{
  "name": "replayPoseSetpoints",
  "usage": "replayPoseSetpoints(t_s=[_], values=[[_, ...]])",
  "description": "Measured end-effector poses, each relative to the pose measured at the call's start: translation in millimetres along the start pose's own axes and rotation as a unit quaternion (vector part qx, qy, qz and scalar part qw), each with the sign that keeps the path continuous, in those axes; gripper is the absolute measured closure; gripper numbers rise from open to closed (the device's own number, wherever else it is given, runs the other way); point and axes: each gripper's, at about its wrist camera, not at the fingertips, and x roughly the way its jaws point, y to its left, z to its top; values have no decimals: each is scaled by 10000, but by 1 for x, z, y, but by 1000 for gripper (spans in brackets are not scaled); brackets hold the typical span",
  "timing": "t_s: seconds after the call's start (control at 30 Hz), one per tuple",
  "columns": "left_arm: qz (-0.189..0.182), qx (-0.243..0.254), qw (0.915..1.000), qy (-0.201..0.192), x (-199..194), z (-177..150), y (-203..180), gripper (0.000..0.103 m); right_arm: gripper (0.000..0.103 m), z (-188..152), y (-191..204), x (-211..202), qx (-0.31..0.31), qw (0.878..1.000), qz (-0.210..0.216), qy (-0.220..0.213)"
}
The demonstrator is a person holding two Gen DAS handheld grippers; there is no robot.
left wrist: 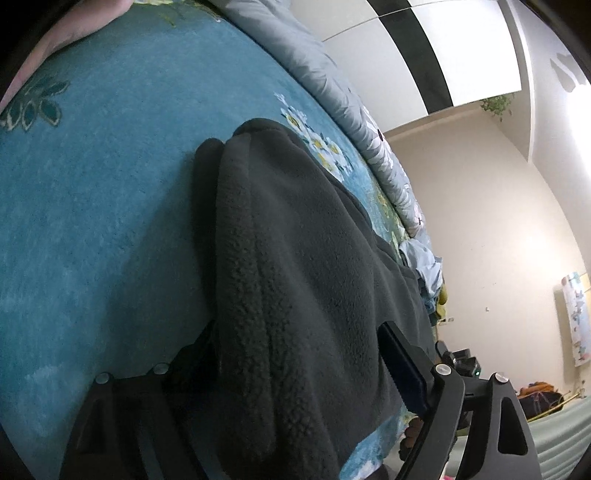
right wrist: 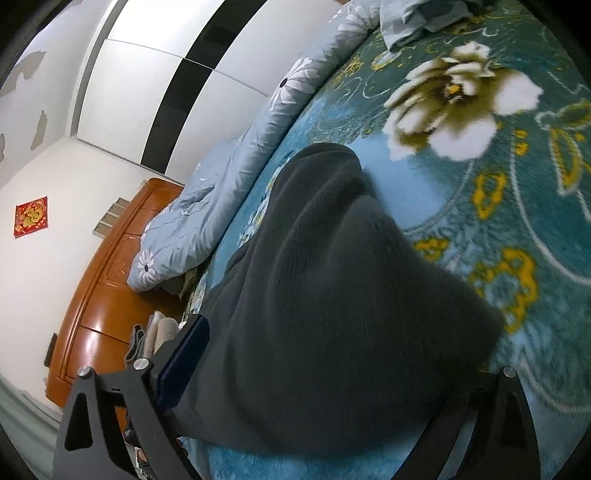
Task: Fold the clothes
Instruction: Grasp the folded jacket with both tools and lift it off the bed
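A dark grey fleece garment (left wrist: 295,266) lies bunched on a teal floral blanket (left wrist: 92,221). My left gripper (left wrist: 295,369) is around the thick bundle of fleece, which fills the gap between its jaws; the left finger is mostly hidden by cloth. In the right wrist view the same grey fleece (right wrist: 332,295) drapes between the jaws of my right gripper (right wrist: 332,369) over the blanket (right wrist: 517,184). One dark blue pad shows on each gripper, the other is covered. Both grippers look shut on the fleece.
A rolled light blue flowered duvet (right wrist: 221,184) lies along the blanket's far edge. A pale blue crumpled garment (left wrist: 424,266) lies beyond the fleece, also in the right wrist view (right wrist: 413,18). An orange wooden headboard (right wrist: 103,295) stands at the bed's end. Folded towels (right wrist: 155,332) sit beside it.
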Motion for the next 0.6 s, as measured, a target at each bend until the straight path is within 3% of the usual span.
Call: replayPoseSetpoints(t_s=[0.17, 0.3, 0.47, 0.6], values=[[79, -5, 9999, -90, -5, -1, 0, 15, 6, 3, 4, 8, -76, 10000, -48, 22], [167, 135, 9996, -169, -8, -4, -5, 17, 9, -1, 4, 4, -2, 9998, 192, 89], [393, 343, 9983, -277, -11, -6, -11, 27, 39, -2, -4, -2, 285, 9995, 81, 94], [411, 412, 9977, -355, 0, 3, -21, 36, 48, -2, -1, -5, 317, 9994, 49, 129]])
